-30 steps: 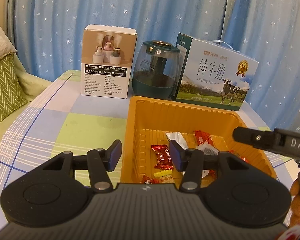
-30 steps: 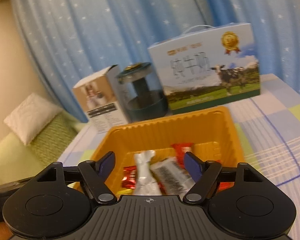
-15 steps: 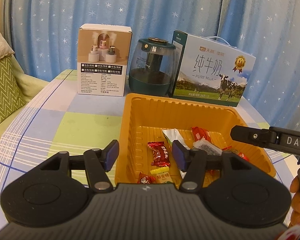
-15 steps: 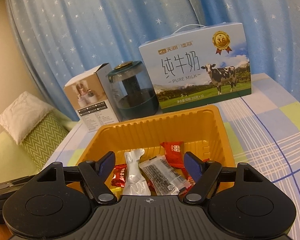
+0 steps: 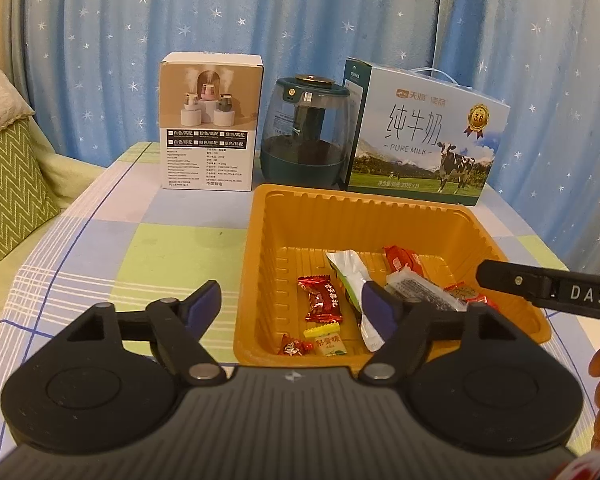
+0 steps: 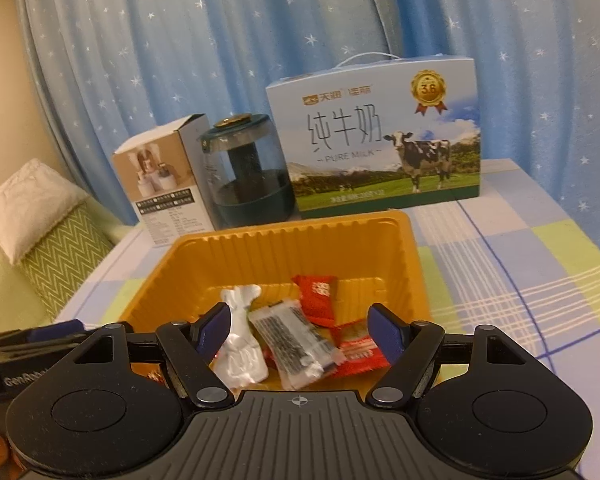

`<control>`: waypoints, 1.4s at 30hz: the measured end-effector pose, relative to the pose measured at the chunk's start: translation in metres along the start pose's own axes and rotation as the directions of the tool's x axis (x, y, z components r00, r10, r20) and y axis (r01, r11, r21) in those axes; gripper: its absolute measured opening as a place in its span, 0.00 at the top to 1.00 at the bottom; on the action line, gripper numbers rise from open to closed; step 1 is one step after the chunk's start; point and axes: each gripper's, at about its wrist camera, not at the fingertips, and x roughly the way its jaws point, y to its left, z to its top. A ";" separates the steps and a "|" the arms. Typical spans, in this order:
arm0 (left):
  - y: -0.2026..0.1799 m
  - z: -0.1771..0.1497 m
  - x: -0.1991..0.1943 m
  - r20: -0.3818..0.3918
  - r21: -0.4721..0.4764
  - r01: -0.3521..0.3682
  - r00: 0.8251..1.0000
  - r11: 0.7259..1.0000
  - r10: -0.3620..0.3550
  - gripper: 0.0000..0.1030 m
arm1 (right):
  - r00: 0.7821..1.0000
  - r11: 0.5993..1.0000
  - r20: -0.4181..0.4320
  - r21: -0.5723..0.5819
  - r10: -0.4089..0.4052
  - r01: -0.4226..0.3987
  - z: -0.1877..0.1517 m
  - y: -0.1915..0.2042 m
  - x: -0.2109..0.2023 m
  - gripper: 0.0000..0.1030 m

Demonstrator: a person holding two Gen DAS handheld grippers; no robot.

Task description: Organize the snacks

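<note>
L tool (image 5: 291, 304) jaws just widened, nothing gripped; R tool (image 6: 299, 325) held apart, empty. Snacks (image 5: 323, 303) seen in orange tray (image 5: 256, 240) on bench (image 5: 100, 248).

Black ribbed gripper (image 5: 292, 304), blue-padded fingers (image 5: 374, 300)

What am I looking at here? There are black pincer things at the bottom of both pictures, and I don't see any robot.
There is no robot: a person holds a two-finger gripper in each hand, and each carries a wide-angle camera looking along its fingers. One picture is from the left gripper, whose jaws have just been opening; the other is from the right gripper. Both are open and hold nothing. On the checked tablecloth sits an orange tray holding wrapped snacks, such as a red candy and a silver packet. Behind it stand a small carton, a dark green humidifier and a milk box.
</note>
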 end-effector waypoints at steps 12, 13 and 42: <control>-0.009 -0.017 -0.038 0.026 0.068 -0.026 0.999 0.997 0.024 0.00 | 0.998 0.998 -0.018 -0.032 -0.062 0.062 -0.020 -0.009 -0.039 0.15; -0.010 -0.020 -0.042 0.025 0.073 -0.025 0.999 0.997 0.023 0.00 | 0.998 0.997 -0.022 -0.032 -0.066 0.065 -0.022 -0.010 -0.043 0.15; -0.036 -0.112 -0.218 -0.083 -0.024 -0.077 0.994 0.997 0.075 0.00 | 0.995 0.993 -0.090 0.109 -0.039 0.049 -0.113 0.008 -0.208 0.14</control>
